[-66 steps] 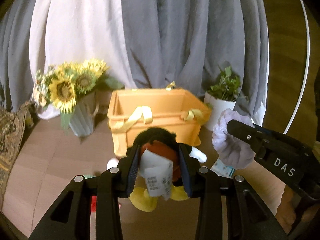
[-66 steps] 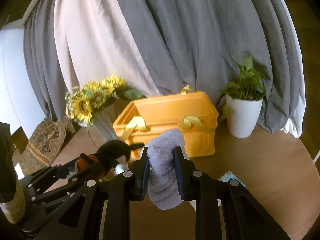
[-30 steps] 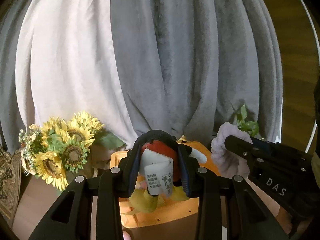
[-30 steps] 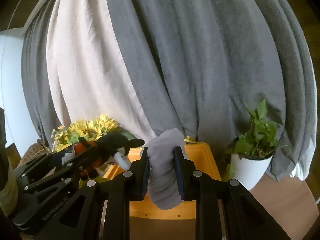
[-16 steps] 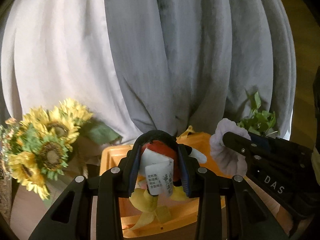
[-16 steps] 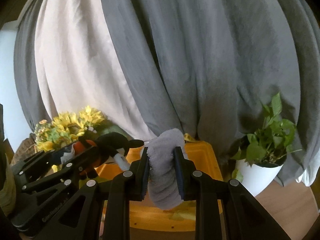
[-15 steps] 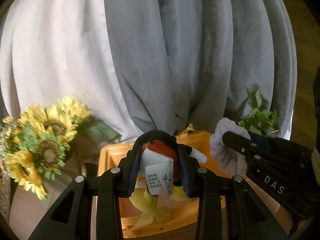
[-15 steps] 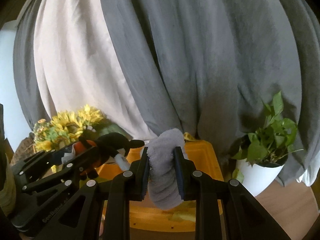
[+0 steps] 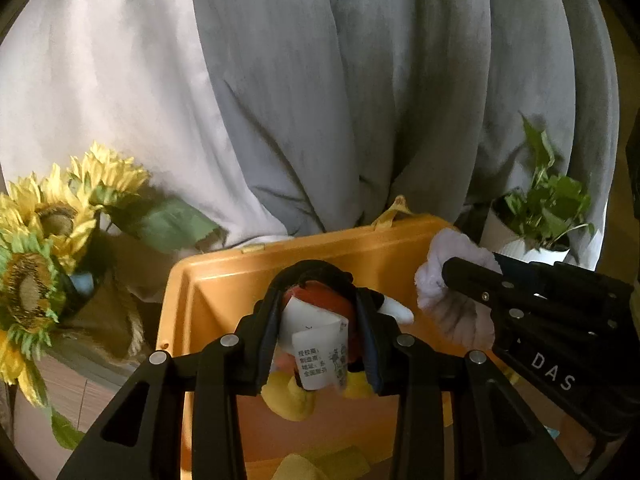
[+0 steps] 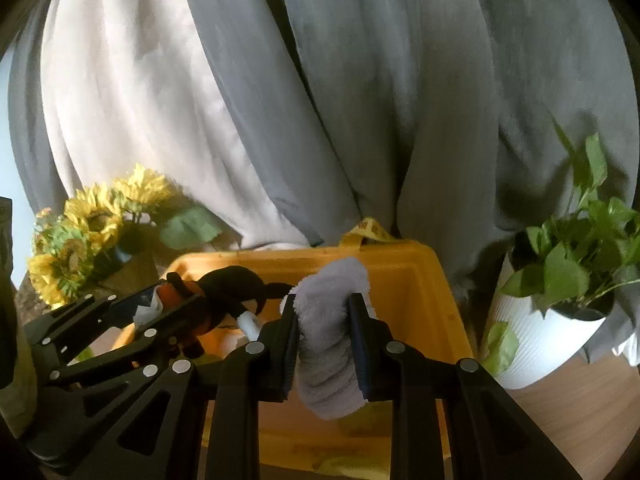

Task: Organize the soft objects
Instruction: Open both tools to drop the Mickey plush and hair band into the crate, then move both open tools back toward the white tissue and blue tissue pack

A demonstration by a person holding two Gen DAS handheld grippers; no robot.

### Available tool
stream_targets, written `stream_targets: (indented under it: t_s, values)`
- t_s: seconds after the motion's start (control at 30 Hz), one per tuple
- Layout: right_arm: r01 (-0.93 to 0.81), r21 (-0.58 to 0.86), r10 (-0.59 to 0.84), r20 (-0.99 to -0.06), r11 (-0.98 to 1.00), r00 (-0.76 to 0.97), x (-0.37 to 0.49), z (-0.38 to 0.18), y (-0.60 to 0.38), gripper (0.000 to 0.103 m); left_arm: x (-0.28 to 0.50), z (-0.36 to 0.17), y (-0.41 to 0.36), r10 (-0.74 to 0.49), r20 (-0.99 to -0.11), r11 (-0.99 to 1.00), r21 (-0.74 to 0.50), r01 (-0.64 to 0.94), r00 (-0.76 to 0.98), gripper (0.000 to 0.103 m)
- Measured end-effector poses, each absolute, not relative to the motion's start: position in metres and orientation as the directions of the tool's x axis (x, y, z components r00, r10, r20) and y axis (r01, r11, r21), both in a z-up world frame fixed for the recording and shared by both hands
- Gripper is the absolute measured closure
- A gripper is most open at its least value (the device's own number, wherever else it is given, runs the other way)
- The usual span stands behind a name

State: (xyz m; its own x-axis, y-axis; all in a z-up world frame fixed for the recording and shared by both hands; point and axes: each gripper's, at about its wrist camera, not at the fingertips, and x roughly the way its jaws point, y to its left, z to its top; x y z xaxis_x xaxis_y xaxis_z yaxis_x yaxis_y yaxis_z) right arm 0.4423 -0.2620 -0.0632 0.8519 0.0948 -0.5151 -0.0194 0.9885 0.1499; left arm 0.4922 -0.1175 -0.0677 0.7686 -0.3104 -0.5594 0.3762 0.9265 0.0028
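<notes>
Right up front in the left wrist view, the left claw [image 9: 320, 328] is tipped downward and clamped on a plush toy [image 9: 320, 304], black with an orange patch and yellow feet, a white label hanging out between the fingers (print too small to read). It hangs over the open orange bin [image 9: 224, 280]. Just beside it, the right claw [image 10: 326, 330] is angled down the same way and pinched tight on a grey fluffy cloth [image 10: 332, 304], also above the bin. Most of the toy's body is covered by the fingers, and the bin's near wall is cut off by the claws, so what's lying at the bottom is hard to make out. Further back, sunflowers [image 9: 44, 232] stand left and a potted plant [image 10: 572, 264] right on the table [image 10: 576, 420], with curtains [image 10: 360, 100] behind.
</notes>
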Motion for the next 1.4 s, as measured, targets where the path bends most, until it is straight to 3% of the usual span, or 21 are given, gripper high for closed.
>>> stream_targets:
  t_s: [0.13,0.3,0.37,0.93,1.4]
  values:
    - [-0.018,0.171,0.108,-0.533,0.985,0.839,0.45,-0.072,-0.265,0.073,0.498,-0.074,-0.12,-0.299,-0.571,0.929,0.008,0.37,0.764,0.065]
    - [-0.001,0.191,0.106,-0.543,0.982,0.833,0.453,-0.076,-0.271,0.054,0.494,-0.073,-0.121,-0.274,-0.563,0.933,0.043,0.358,0.78,0.05]
    - [0.022,0.183,0.082,-0.541,0.983,0.837,0.452,-0.075,-0.275,0.047,0.491,-0.071,-0.119,-0.266,-0.557,0.934,0.052,0.353,0.787,0.05]
    - [0.062,0.196,0.04,-0.481,0.979,0.876,0.379,-0.043,-0.277,0.041,0.408,-0.031,-0.1,-0.228,-0.476,0.957,0.053,0.286,0.85,0.043]
    - [0.085,0.157,-0.001,-0.469,0.984,0.883,0.313,-0.039,-0.287,0.041,0.343,-0.028,-0.108,-0.239,-0.471,0.955,0.044,0.293,0.849,0.041]
